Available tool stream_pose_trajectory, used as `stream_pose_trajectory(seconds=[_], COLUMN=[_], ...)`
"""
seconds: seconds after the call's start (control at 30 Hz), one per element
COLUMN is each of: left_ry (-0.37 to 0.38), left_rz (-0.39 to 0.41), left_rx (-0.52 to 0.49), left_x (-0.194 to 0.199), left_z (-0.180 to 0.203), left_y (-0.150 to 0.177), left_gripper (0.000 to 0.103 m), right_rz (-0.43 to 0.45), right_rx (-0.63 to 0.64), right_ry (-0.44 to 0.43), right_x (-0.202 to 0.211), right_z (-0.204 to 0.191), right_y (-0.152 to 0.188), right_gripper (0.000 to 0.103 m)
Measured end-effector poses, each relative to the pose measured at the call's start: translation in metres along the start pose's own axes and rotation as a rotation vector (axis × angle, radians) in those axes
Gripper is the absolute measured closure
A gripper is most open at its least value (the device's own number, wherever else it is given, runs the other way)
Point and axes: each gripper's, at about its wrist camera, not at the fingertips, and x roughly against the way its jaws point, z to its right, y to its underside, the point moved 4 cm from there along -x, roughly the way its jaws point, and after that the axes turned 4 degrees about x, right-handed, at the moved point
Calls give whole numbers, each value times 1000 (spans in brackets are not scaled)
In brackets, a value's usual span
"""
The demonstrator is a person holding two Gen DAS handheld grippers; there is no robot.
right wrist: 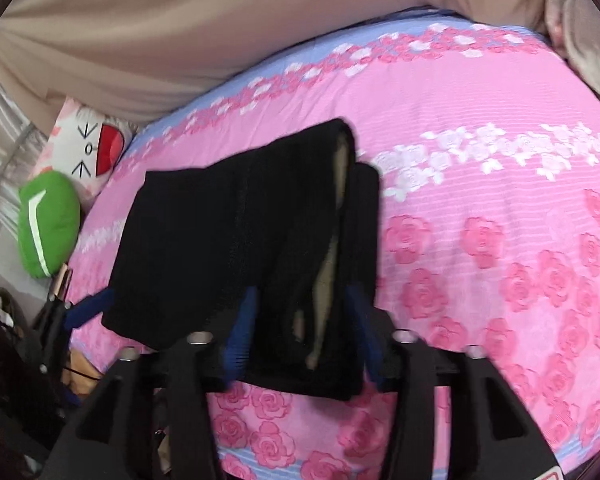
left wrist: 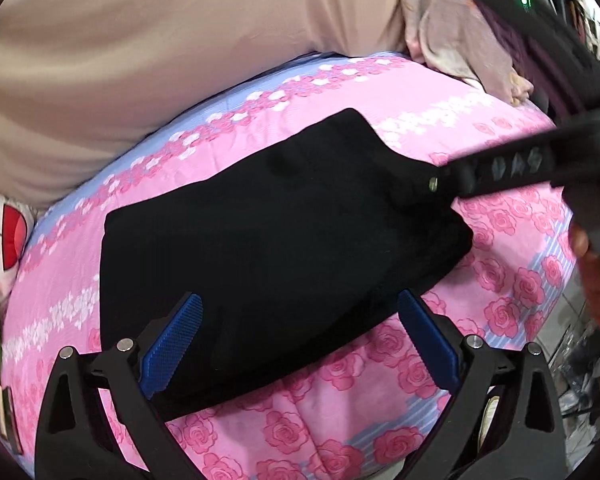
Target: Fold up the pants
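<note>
The black pants (left wrist: pixel 268 236) lie folded in a thick bundle on the pink rose-print bed cover (left wrist: pixel 512 280). My left gripper (left wrist: pixel 300 344) is open, its blue pads on either side of the bundle's near edge. In the right wrist view the pants (right wrist: pixel 228 248) show stacked layers with a tan lining. My right gripper (right wrist: pixel 304 332) has its blue pads around the bundle's near end, jaws not closed tight. The right gripper also shows in the left wrist view (left wrist: pixel 436 184), at the bundle's far right end. The left gripper shows in the right wrist view (right wrist: pixel 92 308), at the bundle's left edge.
A beige curtain (left wrist: pixel 140 60) hangs behind the bed. A cartoon-face pillow (right wrist: pixel 92 148) and a green cushion (right wrist: pixel 48 224) sit at the bed's left end. Greyish-pink clothes (left wrist: pixel 452 36) are piled at the far right. The pink cover (right wrist: pixel 500 200) stretches to the right.
</note>
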Motion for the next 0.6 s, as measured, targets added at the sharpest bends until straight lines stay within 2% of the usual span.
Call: stream_pose_trajectory(seconds=[0.17, 0.23, 0.3, 0.37, 0.47, 0.6], left_ry=[25, 30, 50, 79, 80, 69], left_rz=[10, 8, 14, 18, 48, 80], left_rx=[-3, -9, -17, -35, -54, -24], left_x=[-2, -5, -7, -11, -12, -18], left_z=[6, 9, 13, 21, 28, 23], left_y=[1, 1, -1, -2, -7, -21], left_gripper=[7, 7, 7, 7, 7, 7], right_rz=[-41, -41, -37, -26, -13, -53], right_rx=[19, 42, 53, 85, 117, 141], right_ry=[-24, -17, -53, -101, -203, -341], right_x=[-9, -12, -12, -6, 6, 8], right_z=[0, -6, -12, -26, -50, -78], right_y=[4, 1, -9, -22, -45, -62], right_gripper=[53, 74, 85, 87, 87, 87])
